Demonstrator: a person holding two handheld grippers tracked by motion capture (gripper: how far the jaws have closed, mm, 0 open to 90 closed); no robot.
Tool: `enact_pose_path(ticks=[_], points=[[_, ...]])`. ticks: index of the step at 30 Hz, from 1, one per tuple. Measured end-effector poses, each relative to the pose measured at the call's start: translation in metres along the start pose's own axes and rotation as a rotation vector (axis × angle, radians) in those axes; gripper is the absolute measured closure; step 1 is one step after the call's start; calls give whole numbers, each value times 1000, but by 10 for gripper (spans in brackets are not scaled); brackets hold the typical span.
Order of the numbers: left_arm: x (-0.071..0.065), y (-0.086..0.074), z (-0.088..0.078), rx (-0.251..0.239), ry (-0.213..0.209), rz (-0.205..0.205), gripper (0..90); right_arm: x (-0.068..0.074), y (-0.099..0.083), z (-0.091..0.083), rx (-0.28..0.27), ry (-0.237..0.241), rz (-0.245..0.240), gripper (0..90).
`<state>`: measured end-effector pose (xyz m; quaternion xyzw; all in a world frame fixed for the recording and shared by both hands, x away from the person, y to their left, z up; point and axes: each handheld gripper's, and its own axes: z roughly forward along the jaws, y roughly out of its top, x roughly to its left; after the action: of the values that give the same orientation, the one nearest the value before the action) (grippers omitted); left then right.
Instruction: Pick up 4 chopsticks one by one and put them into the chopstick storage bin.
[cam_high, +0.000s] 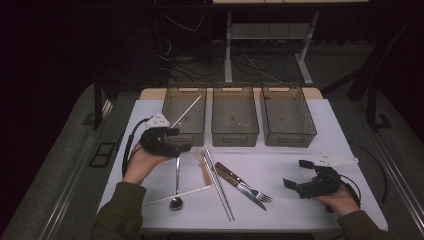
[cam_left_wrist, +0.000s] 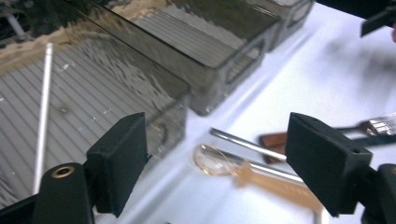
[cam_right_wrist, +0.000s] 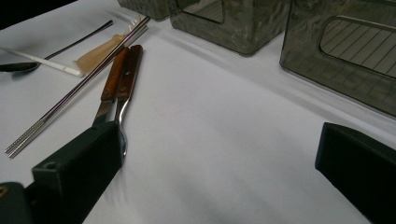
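Sleeved forearms enter the high view from the near edge of the table (cam_high: 300, 125). The left claw (cam_high: 172, 142) hovers at the near end of the left bin (cam_high: 186, 111), jaws apart and empty. A white chopstick (cam_high: 186, 111) already leans inside that bin, one end up on its rim. The middle bin (cam_high: 235, 114) and right bin (cam_high: 287, 114) look empty. Toward the near edge lie a second white chopstick (cam_high: 177, 195), a dark spoon (cam_high: 176, 200), a translucent amber spoon (cam_high: 205, 170), a pair of metal chopsticks (cam_high: 219, 186), a wooden-handled knife (cam_high: 240, 187) and a wooden-handled fork (cam_high: 247, 185). The right claw (cam_high: 295, 175) waits near the right edge, spread and holding nothing.

From the left gripper view, the left claw (cam_left_wrist: 215, 163) stands released above the table just outside the left bin (cam_left_wrist: 93, 93), where the white chopstick (cam_left_wrist: 43, 112) lies on the ribbed floor. The amber spoon (cam_left_wrist: 252, 175) and metal chopsticks (cam_left_wrist: 247, 144) lie just beyond the jaws.

From the right gripper view, the right claw (cam_right_wrist: 219, 172) is open over bare table, with the fork (cam_right_wrist: 126, 79) and knife (cam_right_wrist: 109, 81) side by side by its left jaw, the metal chopsticks (cam_right_wrist: 79, 86) beyond them.

Sorting appears barely begun: one piece is binned, and six remain on the table. Nothing is gripped yet.
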<state>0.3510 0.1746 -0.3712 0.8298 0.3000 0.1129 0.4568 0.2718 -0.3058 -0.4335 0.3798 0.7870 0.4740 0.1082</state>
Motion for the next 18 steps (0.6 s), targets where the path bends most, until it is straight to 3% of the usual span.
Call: enact_pose_path(ticks=[8,15,18], points=[[-28,-33,-8,-9,-29,16,199,2,0,2,10,-4,-8,8],[-37,-58,-14,38,-53,18,224,1,0,2,13,-8,-9,8],[-39,-66,-17,56,-67,18,277,1,0,2,14,-11,-8,8]])
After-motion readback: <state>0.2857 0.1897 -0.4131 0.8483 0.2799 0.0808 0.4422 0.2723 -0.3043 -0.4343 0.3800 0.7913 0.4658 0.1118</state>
